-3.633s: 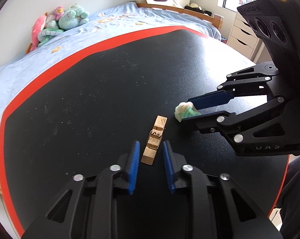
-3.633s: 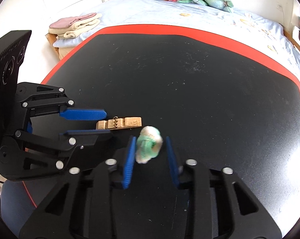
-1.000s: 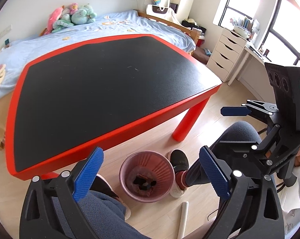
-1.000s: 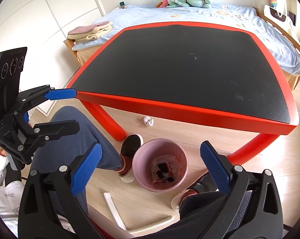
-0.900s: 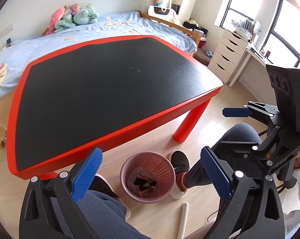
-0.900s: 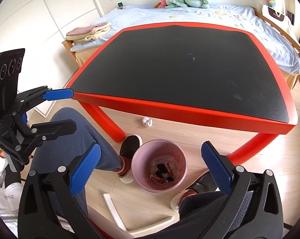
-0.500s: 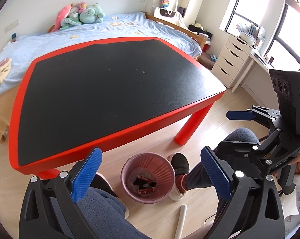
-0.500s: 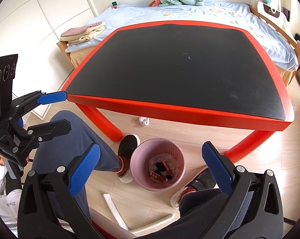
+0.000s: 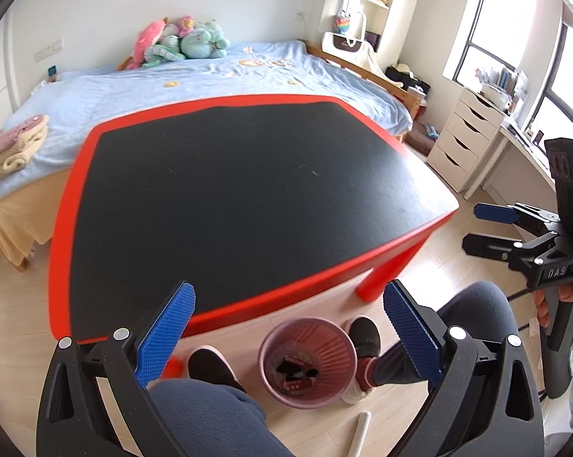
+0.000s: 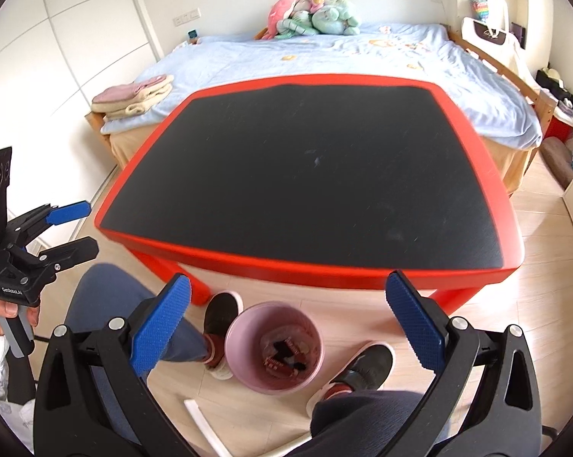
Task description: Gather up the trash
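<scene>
- Left wrist view: left gripper [image 9: 288, 337] wide open, empty, raised higher above bin [image 9: 307, 361] than a moment ago; trash inside bin.
- Right wrist view: right gripper [image 10: 288, 329] wide open, empty; counter [image 10: 309, 175] now bare, collection apparently complete.

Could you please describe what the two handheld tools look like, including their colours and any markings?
Both are matte black linkage frames with silver rivets and blue, finely ribbed finger pads. The left tool and the right tool look identical. From the side, each shows white lettering on the body, a grey handle and a black upright camera block.
</scene>
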`<state>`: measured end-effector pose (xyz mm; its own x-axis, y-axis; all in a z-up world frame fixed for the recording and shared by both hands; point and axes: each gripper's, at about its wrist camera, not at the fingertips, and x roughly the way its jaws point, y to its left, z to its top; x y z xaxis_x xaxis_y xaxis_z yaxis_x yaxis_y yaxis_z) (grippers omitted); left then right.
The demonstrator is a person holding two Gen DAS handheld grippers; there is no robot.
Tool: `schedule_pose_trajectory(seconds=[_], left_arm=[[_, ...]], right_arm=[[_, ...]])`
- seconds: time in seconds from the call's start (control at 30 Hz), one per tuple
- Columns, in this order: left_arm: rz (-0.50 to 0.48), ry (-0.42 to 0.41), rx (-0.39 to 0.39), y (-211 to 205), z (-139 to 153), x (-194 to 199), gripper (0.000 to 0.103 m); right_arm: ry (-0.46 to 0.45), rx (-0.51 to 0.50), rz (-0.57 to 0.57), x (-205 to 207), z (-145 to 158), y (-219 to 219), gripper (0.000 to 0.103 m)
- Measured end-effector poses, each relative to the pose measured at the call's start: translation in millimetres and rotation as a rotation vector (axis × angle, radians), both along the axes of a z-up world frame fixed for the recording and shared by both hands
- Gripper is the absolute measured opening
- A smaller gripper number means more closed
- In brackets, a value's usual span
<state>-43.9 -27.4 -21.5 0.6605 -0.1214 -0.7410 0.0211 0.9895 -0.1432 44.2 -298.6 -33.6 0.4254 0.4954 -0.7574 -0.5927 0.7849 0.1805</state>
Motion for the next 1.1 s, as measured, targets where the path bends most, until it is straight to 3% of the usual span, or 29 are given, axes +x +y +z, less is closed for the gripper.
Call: schedule_pose_trajectory(seconds=[0.47,1.1], left_arm=[[0.143,-0.018,0.041,45,20,27,0.095],[0.173,-0.016,0.036,58,24,45,0.097]], right_arm=[[-0.090,-0.026,-0.108,63,30,-13,0.100],[-0.091,-0.031,-0.082,86,28,5,0.100]])
